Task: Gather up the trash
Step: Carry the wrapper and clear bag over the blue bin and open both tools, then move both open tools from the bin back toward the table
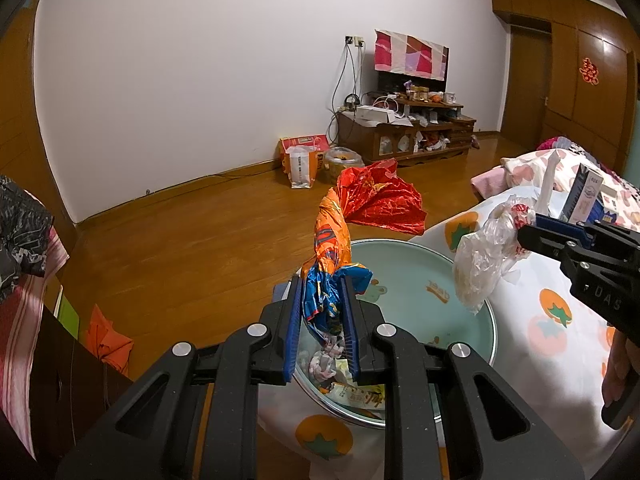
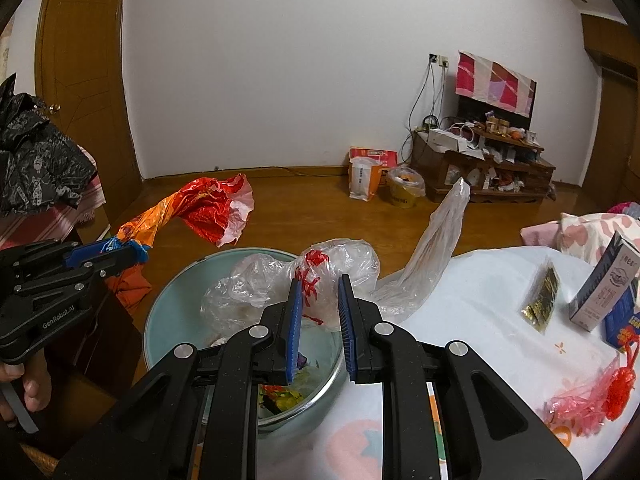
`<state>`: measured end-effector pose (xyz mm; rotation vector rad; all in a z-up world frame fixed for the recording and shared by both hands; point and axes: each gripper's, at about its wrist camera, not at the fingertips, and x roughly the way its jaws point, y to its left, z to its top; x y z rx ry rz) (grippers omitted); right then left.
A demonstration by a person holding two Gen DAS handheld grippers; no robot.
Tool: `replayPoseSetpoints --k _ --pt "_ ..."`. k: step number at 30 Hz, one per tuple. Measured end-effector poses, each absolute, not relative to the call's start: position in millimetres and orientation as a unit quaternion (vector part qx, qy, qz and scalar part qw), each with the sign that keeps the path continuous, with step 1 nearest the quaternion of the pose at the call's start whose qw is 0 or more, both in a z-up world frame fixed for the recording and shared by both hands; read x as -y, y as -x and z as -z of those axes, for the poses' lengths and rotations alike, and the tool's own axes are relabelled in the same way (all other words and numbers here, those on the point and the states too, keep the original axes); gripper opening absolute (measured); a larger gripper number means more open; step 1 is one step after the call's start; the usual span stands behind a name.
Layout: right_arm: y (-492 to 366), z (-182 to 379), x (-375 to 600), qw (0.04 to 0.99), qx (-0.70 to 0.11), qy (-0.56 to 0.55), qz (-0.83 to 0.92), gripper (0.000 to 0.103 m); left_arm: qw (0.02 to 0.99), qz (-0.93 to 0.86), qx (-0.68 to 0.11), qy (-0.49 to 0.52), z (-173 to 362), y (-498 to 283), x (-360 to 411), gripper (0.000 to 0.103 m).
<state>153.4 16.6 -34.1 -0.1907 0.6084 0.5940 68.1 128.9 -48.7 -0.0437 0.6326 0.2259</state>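
My left gripper [image 1: 322, 312] is shut on a crumpled orange, blue and red plastic bag [image 1: 332, 240] and holds it above a pale green basin [image 1: 424, 264]; the bag [image 2: 192, 208] trails out to the left in the right wrist view. My right gripper [image 2: 318, 312] is shut on a clear plastic bag with red print [image 2: 320, 268] above the basin [image 2: 168, 312]. The same clear bag [image 1: 480, 264] hangs from the right gripper [image 1: 524, 228] in the left wrist view. Wrappers [image 1: 356, 388] lie in the basin.
The basin rests at the edge of a bed with a fruit-print sheet [image 1: 540, 340]. On the sheet are a carton [image 2: 604, 284], a gold packet [image 2: 542, 298] and a pink and red bag [image 2: 592, 396]. A dark cabinet [image 1: 60, 380] stands left. A TV stand [image 1: 408, 128] is behind.
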Motion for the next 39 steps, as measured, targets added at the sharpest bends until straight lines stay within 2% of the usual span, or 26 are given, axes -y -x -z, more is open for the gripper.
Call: replayPoseSetpoints --k 10,14,16,17,22,26,33,39 --pt "-153 34 -18 0.906 -0.296 0.093 -0.289 0.019 0.944 -0.110 -0.310 0.023 48 -68 -131 0.019" --pt "-153 36 -19 0.905 -0.296 0.094 -0.291 0.020 0.944 -0.109 -0.312 0.025 49 -68 -132 0.022" --pt "-153 37 -21 0.903 -0.297 0.092 -0.297 0.024 0.943 -0.107 -0.314 0.026 49 -69 -133 0.025" --pt "-152 38 -23 0.903 -0.297 0.093 -0.297 0.032 0.943 -0.107 -0.314 0.027 49 -69 -132 0.029" --pt "-153 45 -25 0.902 -0.303 0.094 -0.293 0.041 0.943 -0.100 -0.317 0.026 52 -70 -126 0.035" --pt "-154 46 -24 0.903 -0.305 0.093 -0.289 0.044 0.942 -0.100 -0.321 0.025 55 -71 -125 0.040" --pt "-152 46 -21 0.903 -0.304 0.091 -0.288 0.046 0.941 -0.100 -0.321 0.023 57 -71 -125 0.041" --pt "-152 46 -19 0.904 -0.305 0.092 -0.287 0.048 0.941 -0.103 -0.321 0.025 58 -73 -128 0.048"
